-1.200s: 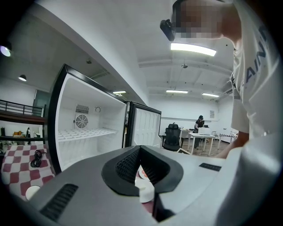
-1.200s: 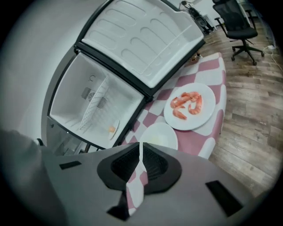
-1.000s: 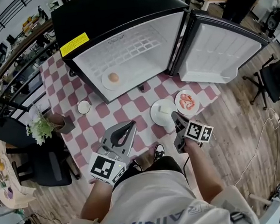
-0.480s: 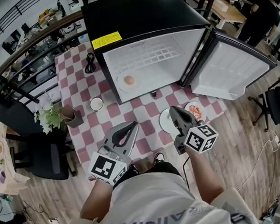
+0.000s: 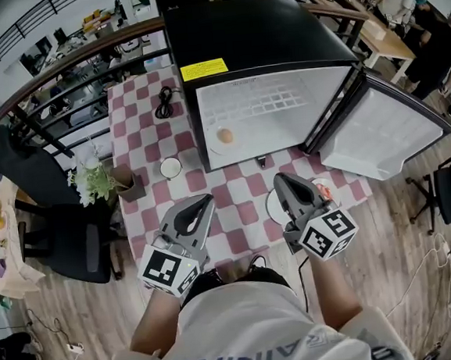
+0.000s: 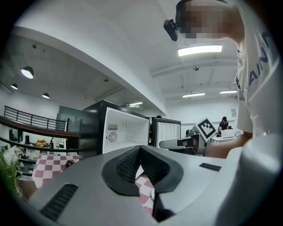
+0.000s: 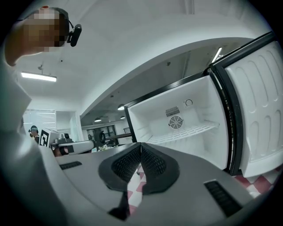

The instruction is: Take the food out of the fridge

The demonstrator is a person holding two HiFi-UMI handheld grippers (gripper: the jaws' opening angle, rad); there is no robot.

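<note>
The black fridge (image 5: 261,47) stands on the checked table (image 5: 138,120) with its door (image 5: 382,134) swung open to the right. On its white floor, at the front left, lies a plate with a round tan food item (image 5: 224,136). Both grippers hover over the table's near edge, pointing level at the fridge. My left gripper (image 5: 204,201) is shut and empty, its pads meeting (image 6: 139,148). My right gripper (image 5: 279,178) is shut too, with nothing between the pads (image 7: 140,145). It partly covers a white plate (image 5: 273,207); a plate with red food (image 5: 326,191) lies beside that.
A small white bowl (image 5: 170,167) and a potted plant (image 5: 94,181) sit at the table's left. A black cable (image 5: 164,104) lies left of the fridge. A black chair (image 5: 66,244) stands at the left, a railing behind, and people at desks at the far right.
Both grippers have risen. The right one lifted away from the white plate and rolled, so its marker cube now faces up. The head view has shifted, with the fridge further right.
</note>
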